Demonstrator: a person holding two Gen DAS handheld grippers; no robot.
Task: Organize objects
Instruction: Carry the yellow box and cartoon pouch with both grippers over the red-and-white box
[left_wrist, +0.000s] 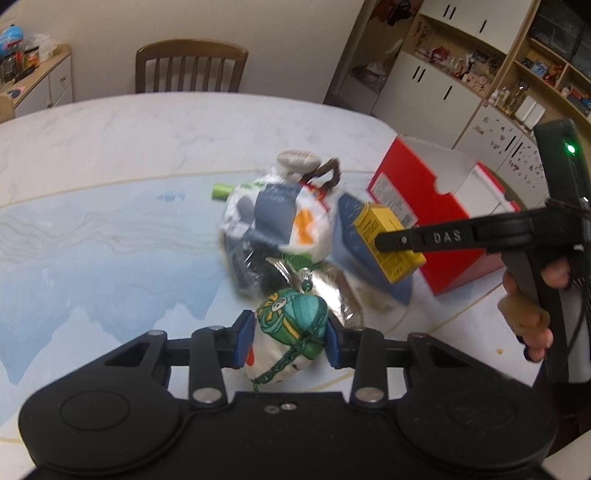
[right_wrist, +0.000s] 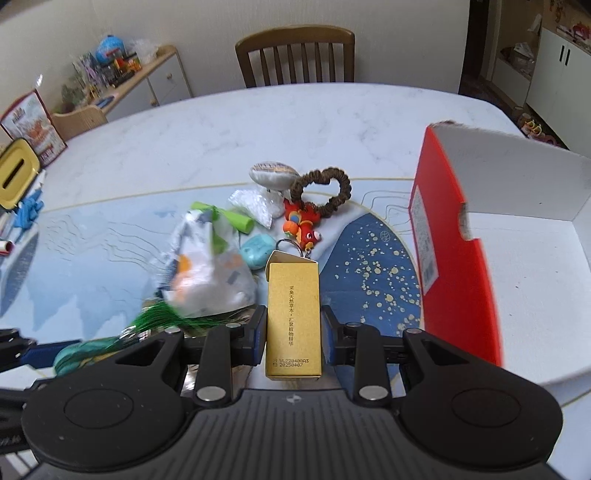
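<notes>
Low in the left wrist view, a stitched green-and-white cloth pouch (left_wrist: 286, 332) with a braided green cord sits between matt black plastic fingers with smooth blue pads (left_wrist: 243, 338). Behind it lies crinkled, shiny silver foil packaging (left_wrist: 341, 295) and a glossy clear plastic bag (left_wrist: 273, 221). At the centre of the right wrist view, the gold cardboard carton (right_wrist: 293, 317) has a satin sheen. On the right, the red paperboard box (right_wrist: 458, 243) looks matt, white inside. The brown ruffled fabric scrunchie (right_wrist: 321, 190) appears soft. The white marble-look tabletop (right_wrist: 258, 125) is smooth.
</notes>
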